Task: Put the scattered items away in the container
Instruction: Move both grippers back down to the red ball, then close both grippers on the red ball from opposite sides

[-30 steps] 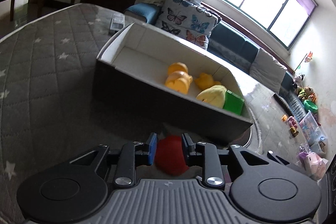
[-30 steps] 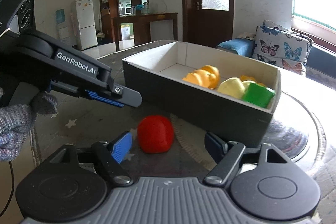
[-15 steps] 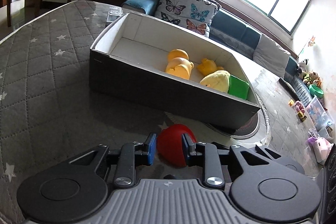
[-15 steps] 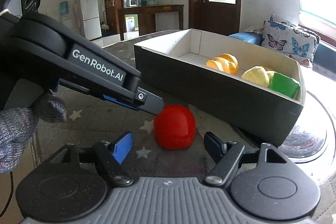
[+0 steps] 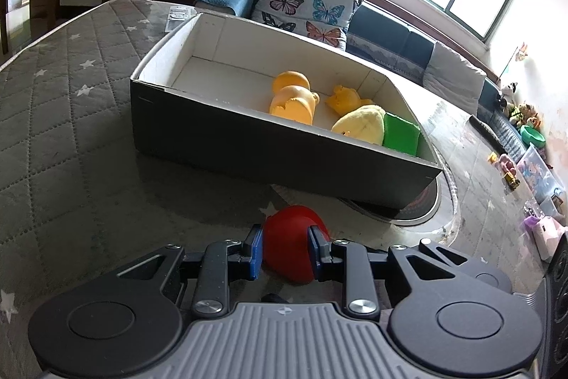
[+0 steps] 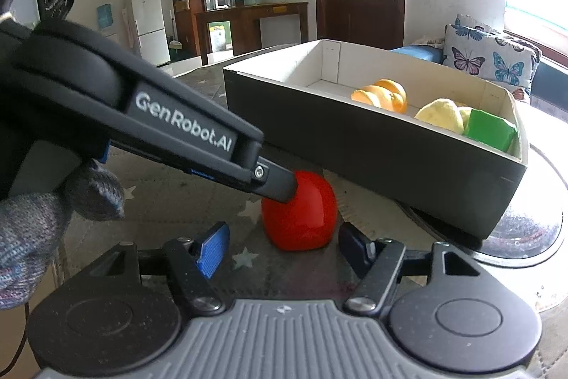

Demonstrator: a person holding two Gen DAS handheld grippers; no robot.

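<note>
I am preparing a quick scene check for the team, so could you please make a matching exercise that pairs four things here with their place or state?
Things:
1. red toy
2. green block
3. right hand-held gripper
4. orange toy

Places or states:
A. open, holding nothing
B. in the box, at its right end beside the yellow plush
C. on the table outside the box, clamped by the left hand-held gripper
D. near the middle of the box

Pairs: 1-C, 2-B, 3-A, 4-D
</note>
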